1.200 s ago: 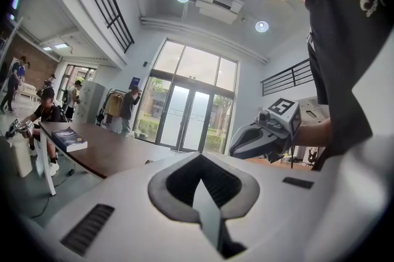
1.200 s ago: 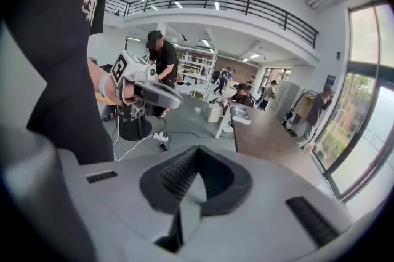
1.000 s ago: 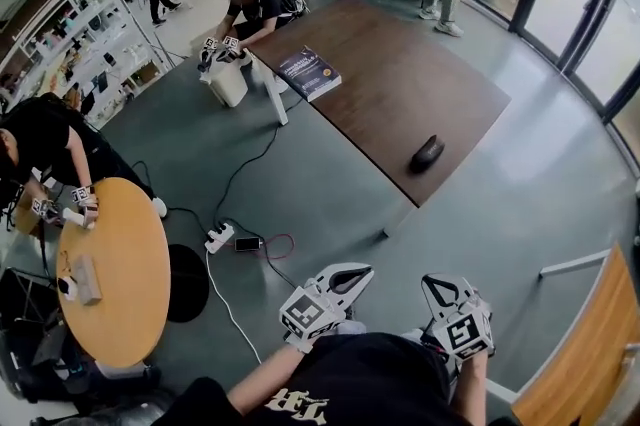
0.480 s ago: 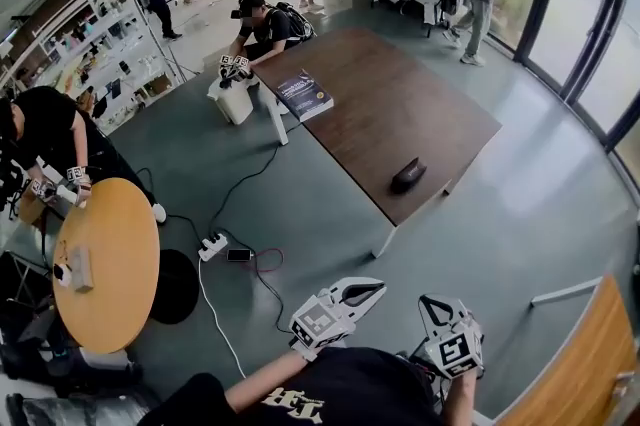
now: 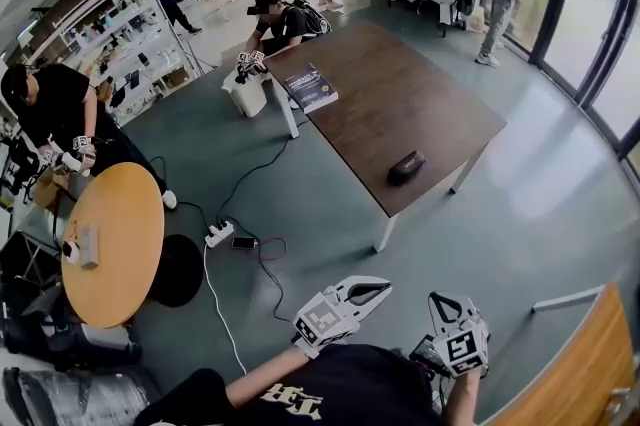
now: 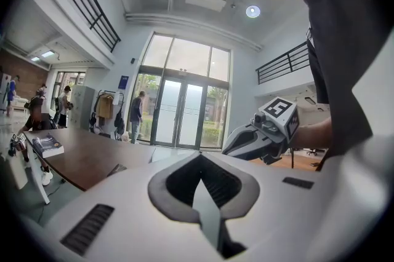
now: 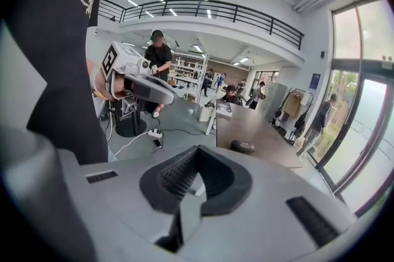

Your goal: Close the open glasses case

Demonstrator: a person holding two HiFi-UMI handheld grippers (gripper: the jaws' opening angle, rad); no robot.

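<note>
Head view gives us both tools low at 6 o'clock, held in front of our dark shirt and above the grey floor. The left gripper [image 5: 384, 288] points toward 2 o'clock and the right gripper [image 5: 437, 298] toward 12 o'clock. Left gripper view shows that tool's jaws drawn together at the tips with nothing between them, only a hollow between the dark pads [image 6: 184, 178] behind. Right gripper view shows the same on our other tool: tips closed on each other and no object in them. The glasses case [image 5: 405, 167] lies well apart from both, at about 12 o'clock from the grippers, on the near end of the dark brown table [image 5: 400, 104] close to its edge. In the right gripper view we see it as a small dark oval. Whether its lid is up we cannot tell at this range. A book [image 5: 312, 86] lies at the table's far 11 o'clock corner, and a round wooden table [image 5: 125, 264] stands at 9 o'clock. A white power strip [image 5: 219, 234] lies on the floor between the two tables.
</note>
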